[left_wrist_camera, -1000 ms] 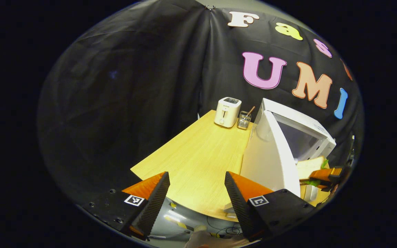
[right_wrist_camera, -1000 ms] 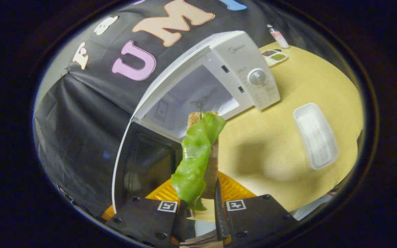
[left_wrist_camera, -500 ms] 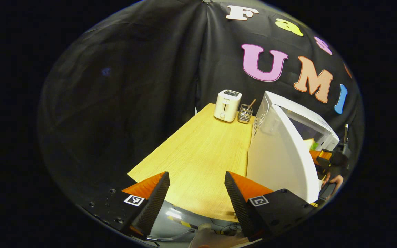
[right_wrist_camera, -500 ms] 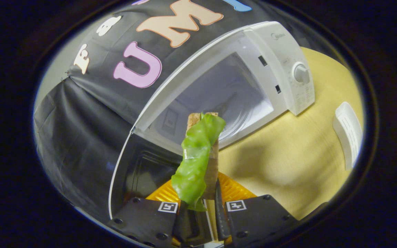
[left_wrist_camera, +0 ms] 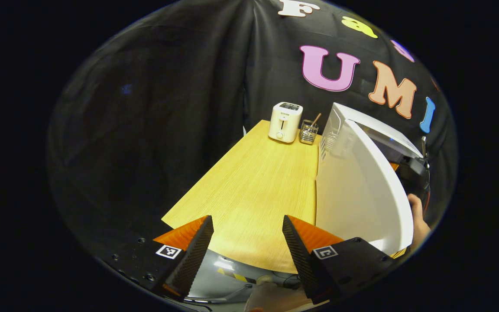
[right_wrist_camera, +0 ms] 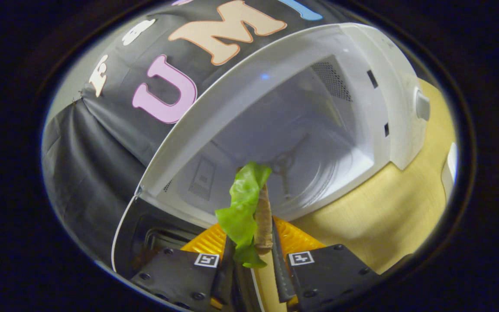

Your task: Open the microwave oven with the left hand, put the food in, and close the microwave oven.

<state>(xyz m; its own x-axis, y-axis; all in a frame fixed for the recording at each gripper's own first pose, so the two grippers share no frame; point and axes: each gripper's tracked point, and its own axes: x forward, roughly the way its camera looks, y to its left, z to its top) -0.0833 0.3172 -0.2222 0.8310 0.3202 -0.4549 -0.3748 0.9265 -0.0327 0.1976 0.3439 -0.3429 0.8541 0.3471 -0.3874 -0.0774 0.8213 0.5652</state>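
The white microwave oven [right_wrist_camera: 375,56] stands with its door [left_wrist_camera: 358,190] swung wide open, its pale cavity and round turntable [right_wrist_camera: 314,173] facing me in the right gripper view. My right gripper [right_wrist_camera: 251,260] is shut on the food, a sandwich [right_wrist_camera: 263,212] of brown bread with a green lettuce leaf [right_wrist_camera: 243,203] held upright at the cavity's mouth. In the left gripper view, my left gripper [left_wrist_camera: 247,247] is open and holds nothing, low over the table's front edge, left of the door. Past the door's edge, a hand [left_wrist_camera: 418,216] holds the right gripper.
A white toaster [left_wrist_camera: 285,122] and a small wire holder with a stick [left_wrist_camera: 308,132] stand at the back of the wooden table [left_wrist_camera: 249,190], left of the oven. A white tray [right_wrist_camera: 451,162] lies on the table right of the oven.
My right gripper has carried the sandwich forward to the open cavity, which now looms much larger. In the left gripper view the sandwich has passed behind the door. The left gripper barely moved.
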